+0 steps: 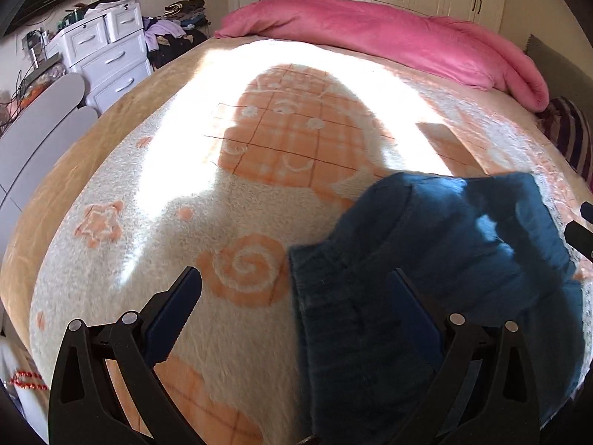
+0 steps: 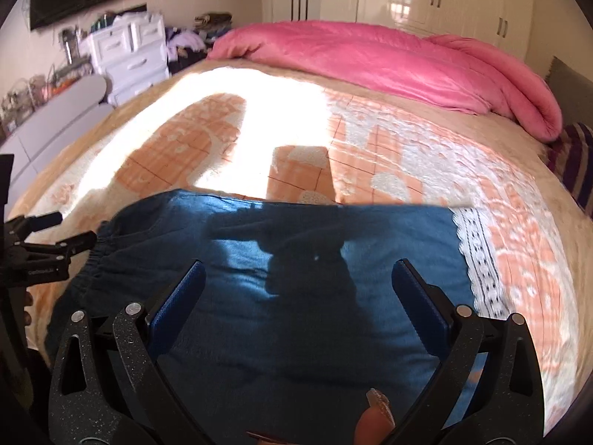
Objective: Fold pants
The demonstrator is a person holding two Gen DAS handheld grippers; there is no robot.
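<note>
Lying across the lower middle of the right wrist view, the blue pants (image 2: 315, 278) are spread on the patterned blanket (image 2: 463, 155), waistband at lower left, lace-trimmed hem at right. The left gripper (image 1: 296, 296) is spread wide and holds nothing, over the waistband edge. The right gripper (image 2: 298, 289) is likewise apart above the cloth. I think each should pinch one end at its edge, then bring the hem evenly onto the waistband.

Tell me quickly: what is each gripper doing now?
Left gripper: jaws open, holding nothing.
Right gripper: jaws open, above the blue pants, holding nothing.
</note>
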